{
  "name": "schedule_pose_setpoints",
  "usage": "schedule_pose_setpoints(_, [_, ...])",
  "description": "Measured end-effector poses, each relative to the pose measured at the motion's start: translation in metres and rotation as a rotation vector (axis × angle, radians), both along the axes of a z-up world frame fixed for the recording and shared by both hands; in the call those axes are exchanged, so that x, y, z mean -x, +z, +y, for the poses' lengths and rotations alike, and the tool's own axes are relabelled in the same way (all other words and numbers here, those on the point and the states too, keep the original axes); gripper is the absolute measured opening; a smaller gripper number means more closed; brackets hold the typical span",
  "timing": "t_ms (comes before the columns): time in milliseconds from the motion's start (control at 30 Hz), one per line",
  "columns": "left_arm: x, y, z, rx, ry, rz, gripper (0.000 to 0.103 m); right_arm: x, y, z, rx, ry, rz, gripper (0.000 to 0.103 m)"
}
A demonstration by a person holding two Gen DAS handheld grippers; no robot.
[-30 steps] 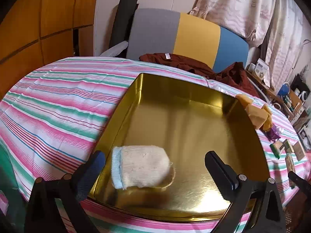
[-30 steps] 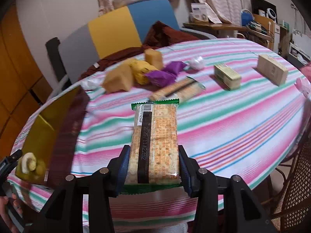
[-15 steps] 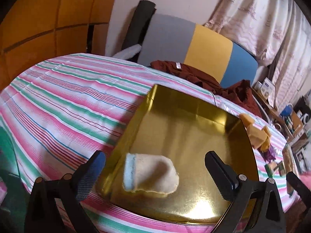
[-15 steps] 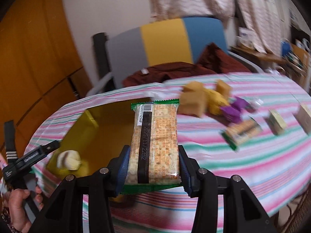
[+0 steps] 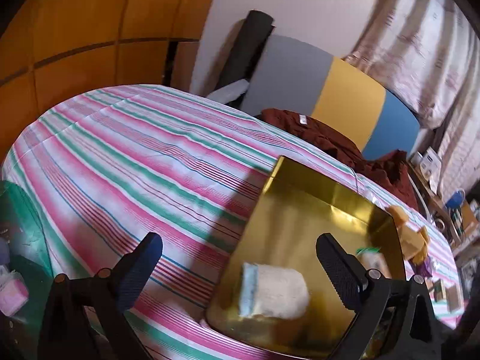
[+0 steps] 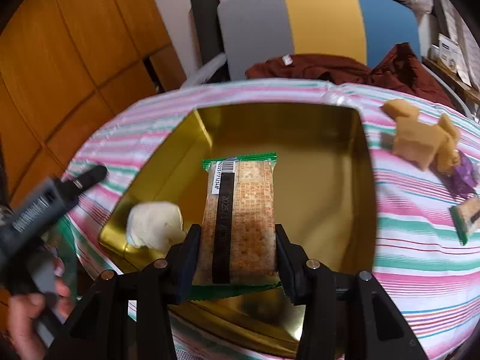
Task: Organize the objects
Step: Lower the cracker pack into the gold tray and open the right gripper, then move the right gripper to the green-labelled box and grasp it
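The right hand-held gripper (image 6: 237, 258) pinches a cracker pack (image 6: 240, 222) above the gold tin (image 6: 364, 162), roomy except for a cloth roll (image 6: 154, 225) in its near corner. The left hand-held gripper (image 5: 240, 265), spread and empty, hangs beside the tin's edge. Snack packets (image 6: 420, 141) lie farther right on the striped desk (image 6: 420, 240).

Home rm: striped tablecloth (image 5: 144, 156), curtains (image 5: 420, 45), wood cupboards (image 6: 60, 60).

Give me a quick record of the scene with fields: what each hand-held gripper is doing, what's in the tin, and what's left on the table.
right hand-held gripper: shut on cracker packet, held above gold tin
left hand-held gripper: open, empty, beside the tin
in tin: one pale wrapped bun
outside tin: tan wrapped snacks, purple packet, another cracker packet on striped tablecloth
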State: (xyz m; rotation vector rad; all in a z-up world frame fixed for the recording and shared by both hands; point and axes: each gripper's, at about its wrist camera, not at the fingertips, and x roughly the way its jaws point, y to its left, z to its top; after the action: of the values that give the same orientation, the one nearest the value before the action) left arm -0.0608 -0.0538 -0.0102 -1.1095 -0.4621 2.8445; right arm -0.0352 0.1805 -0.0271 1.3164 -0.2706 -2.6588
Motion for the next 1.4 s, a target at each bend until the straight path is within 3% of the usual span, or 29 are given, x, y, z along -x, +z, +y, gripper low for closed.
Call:
schedule_pose_setpoints(167, [0.003, -0.002, -0.018, -0.037, 0.053, -0.010, 0.103, 0.022, -0.019, -0.019, -0.020, 0.005, -0.069, 0.047])
schedule_pose_setpoints(400, [0.002, 0.000, -0.019, -0.050, 0.062, -0.009, 0.103, 0.046, -0.026, -0.037, 0.038, 0.008, -0.158, 0.048])
schedule_pose_setpoints(767, [0.002, -0.005, -0.006, -0.063, 0.021, -0.024, 0.103, 0.012, 0.009, -0.032, 0.022, 0.047, -0.001, 0.049])
schedule_pose_setpoints(1100, [-0.005, -0.003, 0.024, -0.066, -0.093, -0.015, 0.103, -0.043, 0.052, 0.030, -0.136, -0.063, 0.214, 0.049])
schedule_pose_setpoints(1267, [-0.010, -0.007, 0.042, -0.088, -0.168, -0.030, 0.103, -0.056, 0.050, 0.082, -0.146, -0.210, 0.218, 0.049])
schedule_pose_setpoints(1400, [-0.015, -0.008, 0.059, -0.084, -0.225, -0.032, 0.103, -0.068, 0.031, 0.131, -0.140, -0.333, 0.153, 0.049])
